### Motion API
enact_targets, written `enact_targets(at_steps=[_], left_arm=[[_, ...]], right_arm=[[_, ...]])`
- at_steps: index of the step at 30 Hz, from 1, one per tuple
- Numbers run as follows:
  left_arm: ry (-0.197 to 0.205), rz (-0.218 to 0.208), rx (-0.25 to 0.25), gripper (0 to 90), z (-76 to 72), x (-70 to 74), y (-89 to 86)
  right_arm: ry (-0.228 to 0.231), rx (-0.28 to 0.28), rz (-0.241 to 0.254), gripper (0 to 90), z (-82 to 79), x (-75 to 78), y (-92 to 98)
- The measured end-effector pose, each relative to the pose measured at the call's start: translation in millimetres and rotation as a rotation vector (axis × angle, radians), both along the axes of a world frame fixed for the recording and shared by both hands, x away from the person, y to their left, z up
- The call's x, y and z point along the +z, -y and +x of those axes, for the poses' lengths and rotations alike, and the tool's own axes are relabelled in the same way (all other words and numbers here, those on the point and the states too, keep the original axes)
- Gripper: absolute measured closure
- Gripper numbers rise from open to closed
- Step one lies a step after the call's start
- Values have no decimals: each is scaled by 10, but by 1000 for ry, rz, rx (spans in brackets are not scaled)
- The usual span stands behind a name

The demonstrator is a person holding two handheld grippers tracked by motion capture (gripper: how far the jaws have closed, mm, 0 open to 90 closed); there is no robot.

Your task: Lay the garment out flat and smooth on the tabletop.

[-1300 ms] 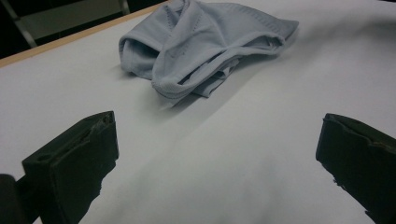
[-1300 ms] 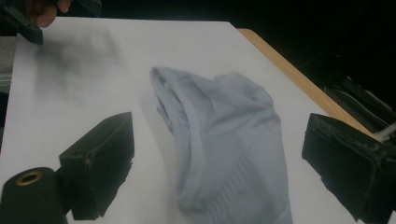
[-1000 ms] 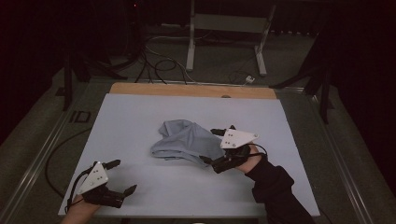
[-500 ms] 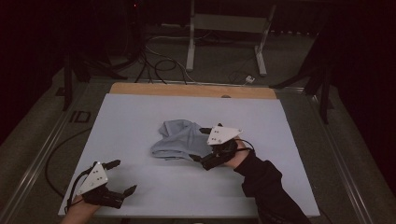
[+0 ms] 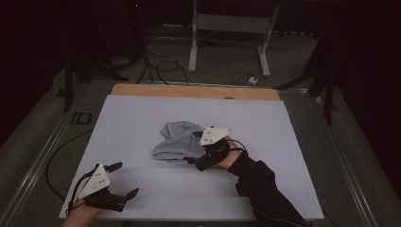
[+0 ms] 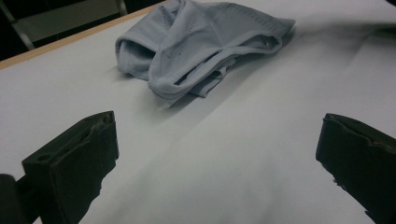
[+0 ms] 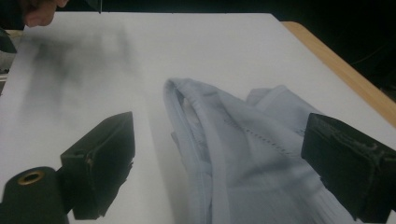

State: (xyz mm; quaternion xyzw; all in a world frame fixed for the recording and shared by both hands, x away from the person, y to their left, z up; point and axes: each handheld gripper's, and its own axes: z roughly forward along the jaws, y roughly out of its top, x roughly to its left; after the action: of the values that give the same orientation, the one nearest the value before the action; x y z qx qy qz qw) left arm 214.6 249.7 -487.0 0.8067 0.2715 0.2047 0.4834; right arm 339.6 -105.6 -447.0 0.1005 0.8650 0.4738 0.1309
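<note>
Nowhere legible writing on crumpled garment (image 5: 178, 141)

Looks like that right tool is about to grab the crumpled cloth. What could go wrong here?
The cloth lies bunched in layers, so the open right tool might pinch only the top fold, or drag the heap instead of lifting it. The left tool sits apart near the table's front edge, open, not holding the cloth down.

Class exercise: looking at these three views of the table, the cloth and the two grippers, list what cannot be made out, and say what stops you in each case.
- Cloth, high view: near edge hidden under the right gripper.
- Cloth, right gripper view: lower part cut off by the frame's bottom edge.
- Cloth's type: crumpled, folds hide its shape.
- Left gripper, high view: hand cut off at the bottom edge.
- Floor cables: too dark to trace.
</note>
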Motion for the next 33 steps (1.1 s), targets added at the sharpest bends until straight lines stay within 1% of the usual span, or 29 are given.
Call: enact_targets(at_steps=[3, 5, 6, 7, 10, 12, 13, 16, 17, 19, 20, 24, 25, 27, 28, 30, 32, 33], left_arm=[[-3, -5, 2, 3, 3, -6, -1], [-4, -1, 0, 3, 2, -8, 2], [-4, -2, -1, 3, 3, -8, 2], [-4, -2, 0, 3, 4, -8, 1], [-2, -2, -1, 3, 0, -6, -1], [-4, -3, -2, 3, 2, -7, -2], [-4, -4, 0, 3, 2, -9, -3], [-3, 1, -3, 3, 1, -8, 1], [-3, -1, -3, 3, 2, -9, 1], [-5, -2, -2, 3, 1, -11, -1], [-4, -1, -2, 3, -1, -10, -1], [-4, -2, -2, 3, 0, -10, -5], [-5, -2, -2, 3, 1, -12, -5], [-2, 4, -3, 3, -2, -11, -2], [-3, 3, -4, 3, -3, -10, -2], [-3, 1, -1, 3, -2, -9, -4], [-3, 2, -1, 3, -3, -8, -5], [-3, 2, -1, 3, -3, -8, -5]], right_arm=[[-26, 15, -10, 104, 32, -81, -50], [-35, 22, -30, 129, 31, -129, -90], [-29, 27, -44, 133, 27, -159, -114], [-33, 37, -65, 135, 26, -189, -138], [-62, 43, -101, 137, 22, -288, -221], [-73, 50, -126, 151, 22, -349, -277], [-70, 45, -142, 186, 16, -372, -304], [-51, 28, -164, 286, 25, -432, -369], [-37, 19, -178, 317, 32, -448, -384], [-24, 2, -196, 358, 48, -475, -400], [-27, -6, -208, 378, 52, -486, -400], [1, -27, -266, 433, 48, -514, -361], [-3, -43, -283, 450, 43, -520, -354], [-1, -51, -301, 469, 66, -540, -335], [1, -57, -318, 482, 68, -549, -328], [-8, -63, -337, 503, 84, -567, -316], [-21, -63, -346, 550, 94, -578, -300], [-21, -63, -346, 550, 94, -578, -300]])
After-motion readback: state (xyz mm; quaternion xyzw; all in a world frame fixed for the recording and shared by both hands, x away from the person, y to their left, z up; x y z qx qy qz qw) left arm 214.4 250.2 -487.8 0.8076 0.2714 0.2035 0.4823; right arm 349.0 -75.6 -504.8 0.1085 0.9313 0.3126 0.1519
